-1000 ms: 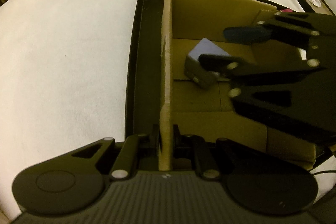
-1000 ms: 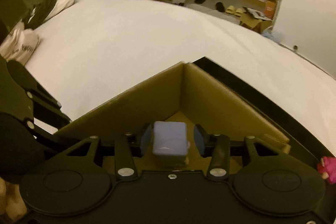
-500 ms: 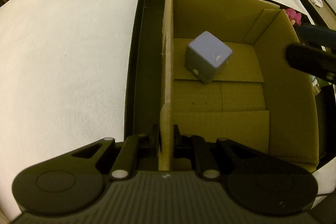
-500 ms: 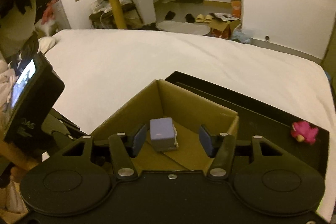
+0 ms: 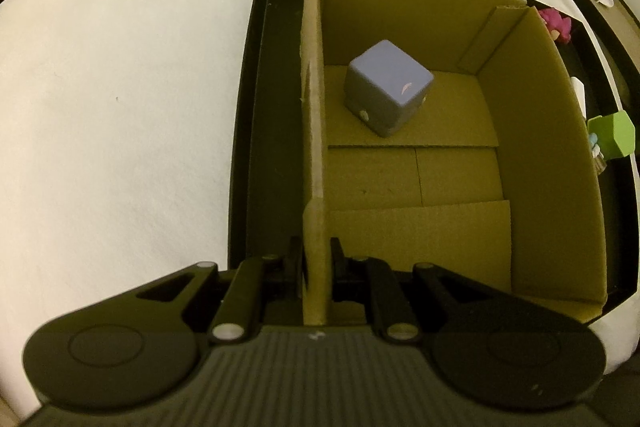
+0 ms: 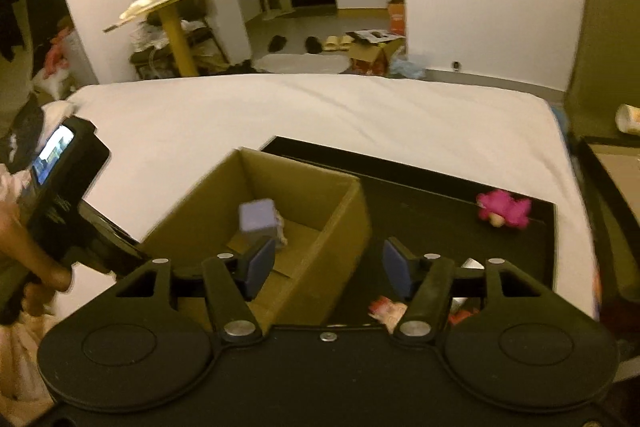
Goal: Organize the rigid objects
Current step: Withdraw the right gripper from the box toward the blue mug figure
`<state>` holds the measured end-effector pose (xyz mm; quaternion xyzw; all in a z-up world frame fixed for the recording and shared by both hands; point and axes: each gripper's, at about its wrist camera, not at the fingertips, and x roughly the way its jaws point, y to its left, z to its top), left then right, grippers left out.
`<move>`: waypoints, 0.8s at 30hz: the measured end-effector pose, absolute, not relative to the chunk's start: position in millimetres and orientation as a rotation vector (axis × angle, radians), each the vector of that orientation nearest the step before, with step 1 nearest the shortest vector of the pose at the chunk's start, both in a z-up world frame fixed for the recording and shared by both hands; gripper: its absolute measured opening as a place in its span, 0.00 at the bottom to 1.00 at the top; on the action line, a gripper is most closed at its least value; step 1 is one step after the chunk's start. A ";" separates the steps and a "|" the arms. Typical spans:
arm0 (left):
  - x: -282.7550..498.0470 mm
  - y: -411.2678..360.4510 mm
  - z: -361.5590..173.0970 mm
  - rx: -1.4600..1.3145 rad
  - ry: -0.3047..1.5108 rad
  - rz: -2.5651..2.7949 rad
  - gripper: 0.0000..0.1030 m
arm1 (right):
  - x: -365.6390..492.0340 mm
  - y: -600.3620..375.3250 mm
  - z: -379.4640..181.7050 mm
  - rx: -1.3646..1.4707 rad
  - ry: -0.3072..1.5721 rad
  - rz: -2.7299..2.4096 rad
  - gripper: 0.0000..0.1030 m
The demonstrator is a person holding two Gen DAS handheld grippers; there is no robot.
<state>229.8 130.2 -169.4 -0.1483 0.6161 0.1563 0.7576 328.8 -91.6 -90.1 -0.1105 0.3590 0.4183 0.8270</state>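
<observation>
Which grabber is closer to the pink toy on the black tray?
Right. The right gripper hangs open over the black tray, with the pink toy just ahead. The left gripper is shut on the cardboard box wall on the far side from the toy.

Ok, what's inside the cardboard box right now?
Only a blue-grey cube on the cardboard box floor, toward the far wall. The near corner behind the left gripper is hidden.

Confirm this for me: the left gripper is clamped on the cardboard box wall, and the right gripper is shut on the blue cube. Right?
Not quite. The right gripper is open and holds nothing; the blue cube sits on the floor of the cardboard box, as both wrist views show. The left gripper is indeed clamped on the box wall.
</observation>
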 end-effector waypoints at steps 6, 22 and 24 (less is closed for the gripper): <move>231.3 128.7 -174.6 -0.308 1.352 0.330 0.11 | 336.4 -121.9 -107.2 -0.209 0.807 0.791 0.59; 230.1 122.9 -184.3 -0.284 1.365 0.297 0.10 | 347.0 -153.2 -156.0 -0.208 0.890 0.707 0.58; 231.3 122.9 -185.1 -0.283 1.366 0.297 0.10 | 351.5 -155.3 -161.7 -0.202 0.904 0.699 0.56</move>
